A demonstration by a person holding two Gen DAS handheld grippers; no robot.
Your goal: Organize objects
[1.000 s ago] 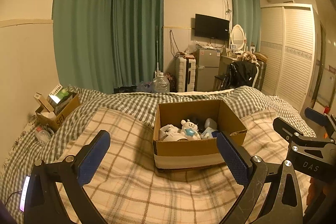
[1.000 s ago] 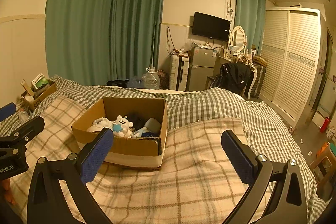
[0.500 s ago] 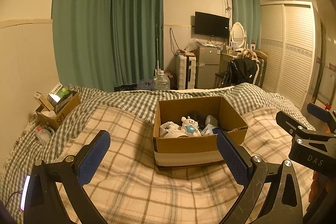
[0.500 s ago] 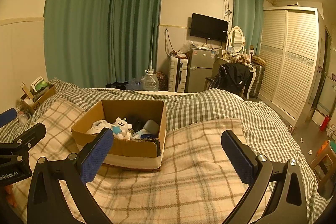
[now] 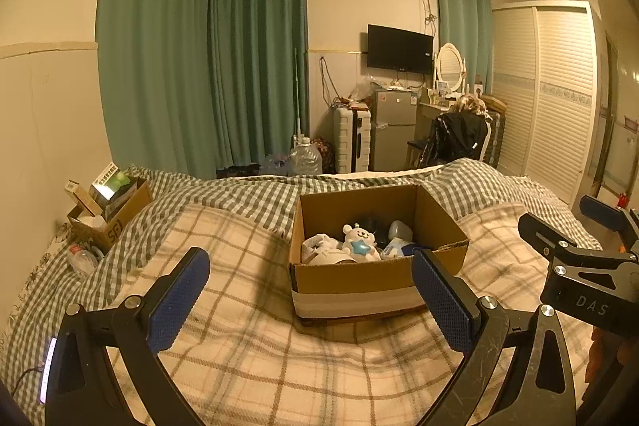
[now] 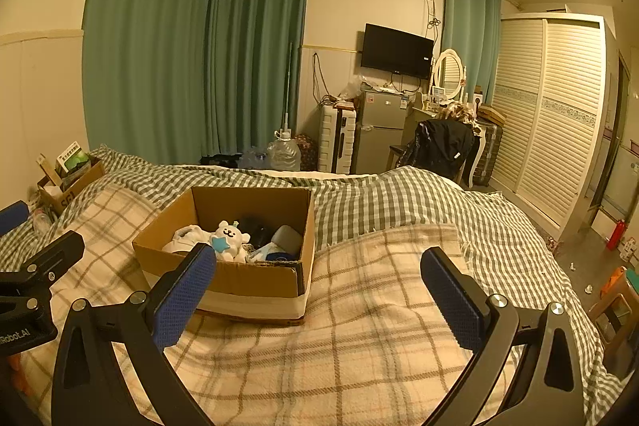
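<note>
Open brown cardboard box [image 5: 359, 280] with a pale tape band round its base is sitting on the beige plaid blanket [image 5: 259, 358], toward the blanket's far edge, just short of the green-and-white gingham duvet [image 5: 247, 194]. Inside the box a white plush bear with a blue star on its chest [image 5: 359, 241] is lying in the middle, white crumpled cloth [image 5: 319, 246] to its left, a grey rounded container [image 5: 400, 230] and dark items to its right; those are too small to identify.

Left gripper [image 5: 309, 290] is hovering over the blanket's near edge, blue-padded jaws wide apart, gripping nothing, box ahead and apart from them. Right gripper [image 6: 319, 292] is hovering beside it, jaws also spread wide and empty, box ahead-left in its view, its left fingertip overlapping the box's near wall in the picture; contact cannot be told.

A smaller cardboard box of packets [image 5: 110, 208] is sitting at the bed's left edge by the wall, a clear plastic bottle [image 5: 82, 260] lying near it. Green curtains [image 5: 207, 58], wall-mounted black TV [image 5: 399, 47], small grey fridge [image 5: 393, 128] and white louvred wardrobe [image 5: 559, 98] are standing beyond the bed.
</note>
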